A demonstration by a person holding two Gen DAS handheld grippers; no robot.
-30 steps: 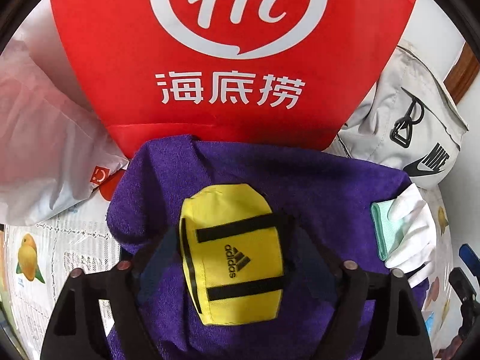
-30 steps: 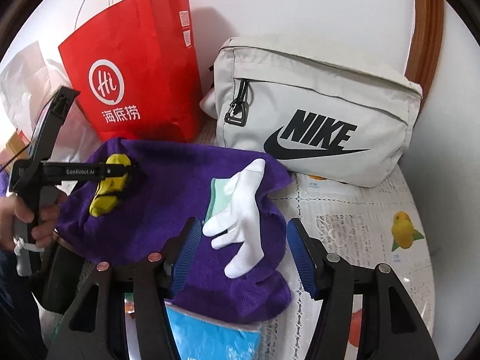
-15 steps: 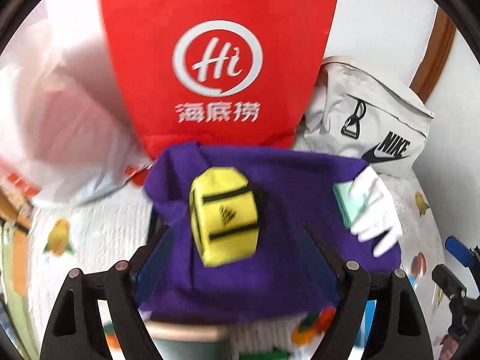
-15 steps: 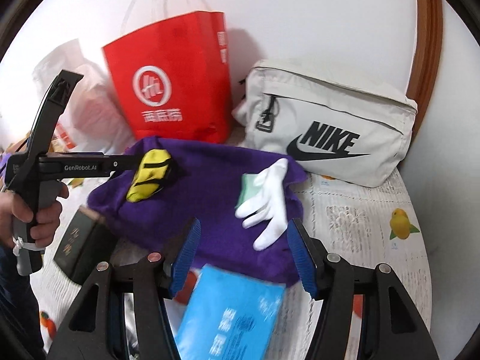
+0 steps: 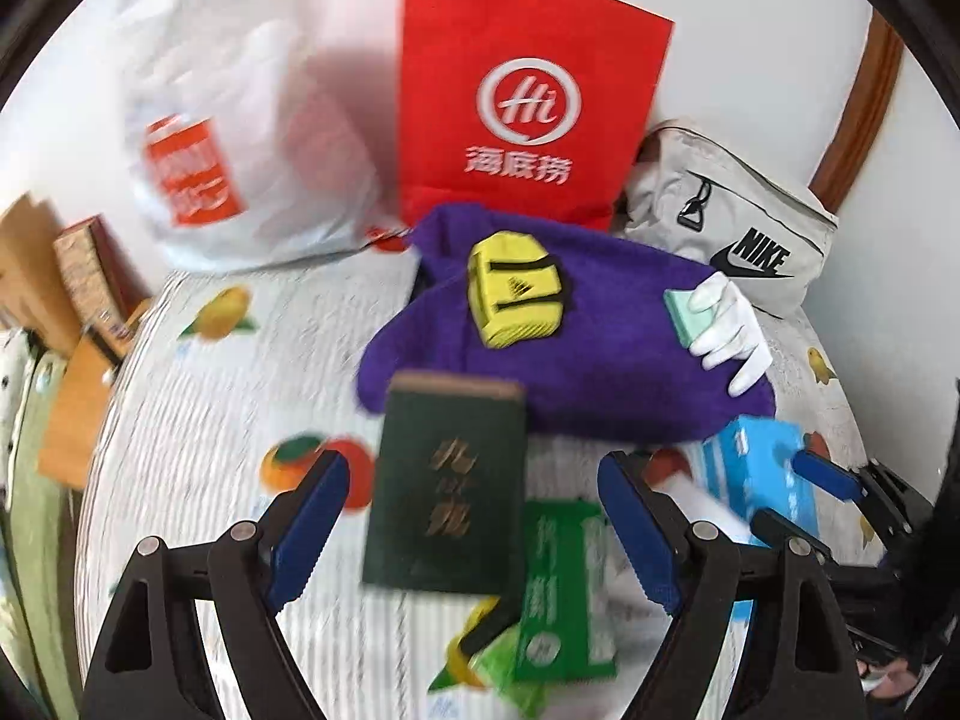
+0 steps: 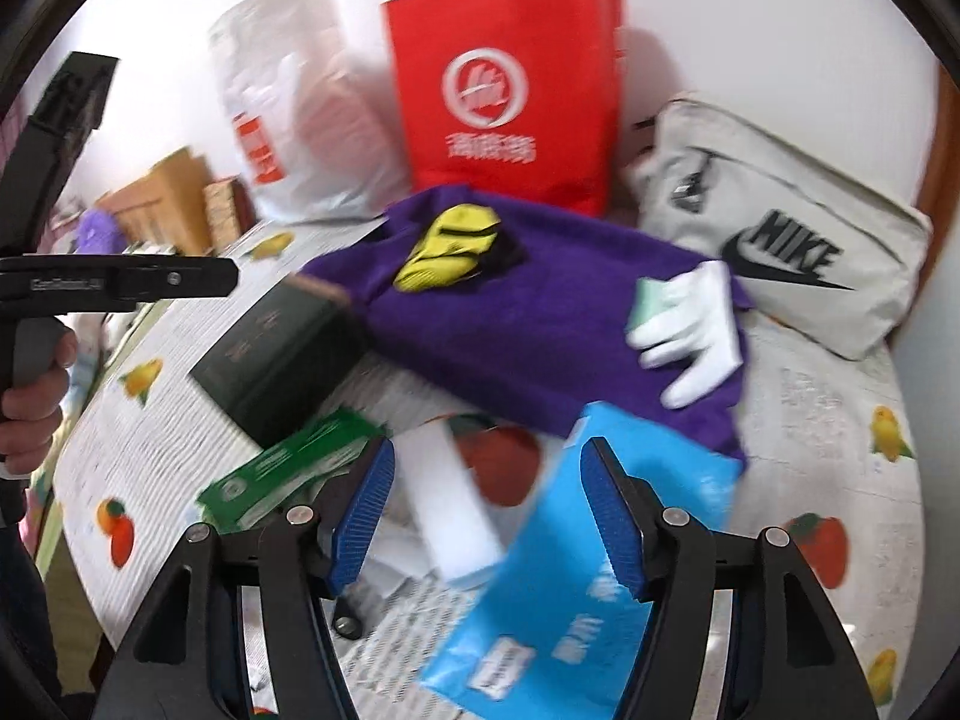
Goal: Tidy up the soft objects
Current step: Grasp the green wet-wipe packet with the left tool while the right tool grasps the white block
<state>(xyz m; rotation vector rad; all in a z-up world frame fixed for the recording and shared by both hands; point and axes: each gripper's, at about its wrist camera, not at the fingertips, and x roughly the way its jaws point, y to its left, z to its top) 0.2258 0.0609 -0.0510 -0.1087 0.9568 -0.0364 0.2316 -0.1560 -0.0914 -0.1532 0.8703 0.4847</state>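
The red paper bag (image 5: 528, 102) carries a white ring logo reading "Hi" with the characters 海底捞 beneath — sharp in the left wrist view, smeared in the right. The grey pouch (image 5: 744, 240) bears "NIKE" with its swoosh in black. The yellow pouch (image 5: 517, 291) shows a small black three-stripe mark. Gold characters on the dark green box (image 5: 447, 480) and print on the blue packet (image 6: 594, 576) are too blurred to read.

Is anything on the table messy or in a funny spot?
Yes. The purple towel lies rumpled, and its lower edge drapes over the dark green box and blue packet. A yellow pouch and white glove sit on top of it. Both grippers are open, holding nothing.
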